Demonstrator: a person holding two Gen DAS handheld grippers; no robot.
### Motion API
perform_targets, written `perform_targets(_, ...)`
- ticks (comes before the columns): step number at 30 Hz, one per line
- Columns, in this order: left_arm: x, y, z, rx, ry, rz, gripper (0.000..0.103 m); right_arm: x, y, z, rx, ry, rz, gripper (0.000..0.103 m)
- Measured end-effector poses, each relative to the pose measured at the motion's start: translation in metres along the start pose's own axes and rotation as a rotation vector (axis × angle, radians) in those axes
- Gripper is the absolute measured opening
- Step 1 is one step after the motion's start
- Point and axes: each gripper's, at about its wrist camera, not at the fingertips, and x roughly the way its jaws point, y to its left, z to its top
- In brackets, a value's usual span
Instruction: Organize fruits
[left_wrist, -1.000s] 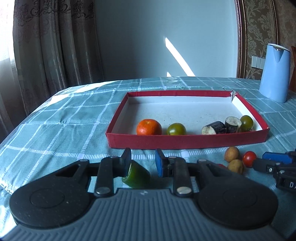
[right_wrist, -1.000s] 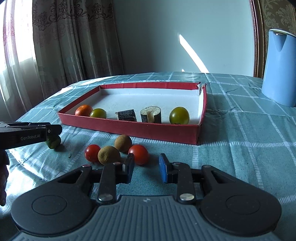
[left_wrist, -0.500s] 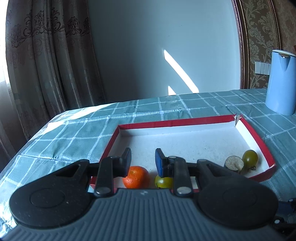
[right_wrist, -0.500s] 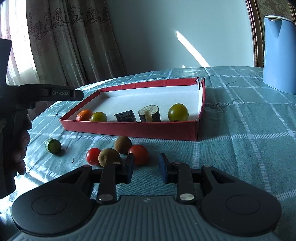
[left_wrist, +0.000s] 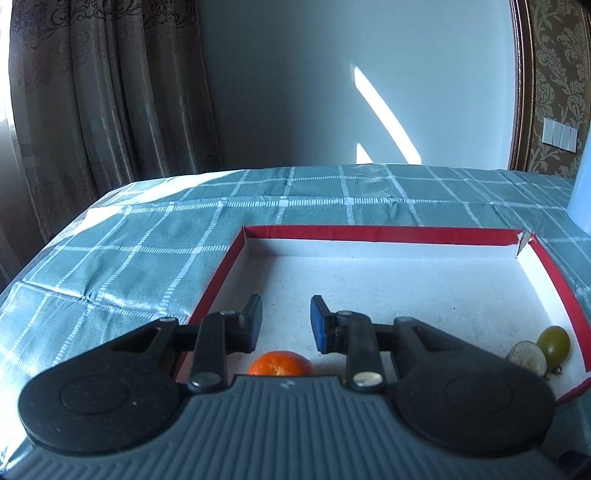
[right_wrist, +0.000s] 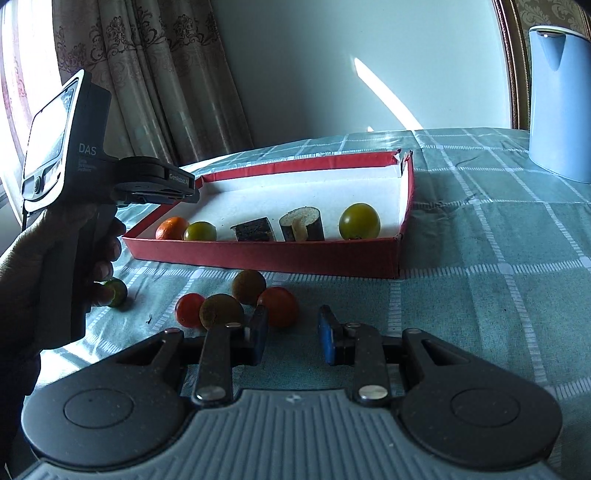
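Observation:
A red tray (right_wrist: 280, 254) with a white floor holds an orange (right_wrist: 171, 228), two green tomatoes (right_wrist: 200, 232) (right_wrist: 359, 221) and two dark cut pieces (right_wrist: 254, 229). Two red tomatoes (right_wrist: 279, 306) and two brown fruits (right_wrist: 221, 311) lie on the cloth in front of it, a small green piece (right_wrist: 117, 292) to their left. My left gripper (left_wrist: 285, 320) is open and empty, raised over the tray's near left part above the orange (left_wrist: 279, 363). My right gripper (right_wrist: 291, 334) is open and empty just behind the red tomato.
A blue kettle (right_wrist: 559, 107) stands at the back right on the checked teal tablecloth (right_wrist: 498, 240). Curtains (left_wrist: 92, 92) hang past the table's left edge. The tray's far rim (left_wrist: 380, 234) and a green tomato (left_wrist: 553, 341) show in the left wrist view.
My left gripper has left the green piece on the cloth and risen forward over the tray. My right gripper has edged a little closer to the loose fruits.

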Motion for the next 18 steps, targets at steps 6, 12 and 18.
perform_targets(6, 0.012, 0.006, -0.003, -0.016, 0.023, 0.021, 0.030, 0.000, 0.000, 0.000, 0.001, 0.002, 0.004, 0.028)
perform_targets(12, 0.015, 0.003, -0.007, 0.010, 0.020, 0.050, 0.062, 0.000, -0.001, 0.000, 0.005, 0.002, 0.005, 0.028)
perform_targets(18, 0.012, 0.000, -0.009, 0.026, 0.021, 0.038, 0.061, -0.001, -0.002, 0.000, 0.008, 0.001, 0.007, 0.028)
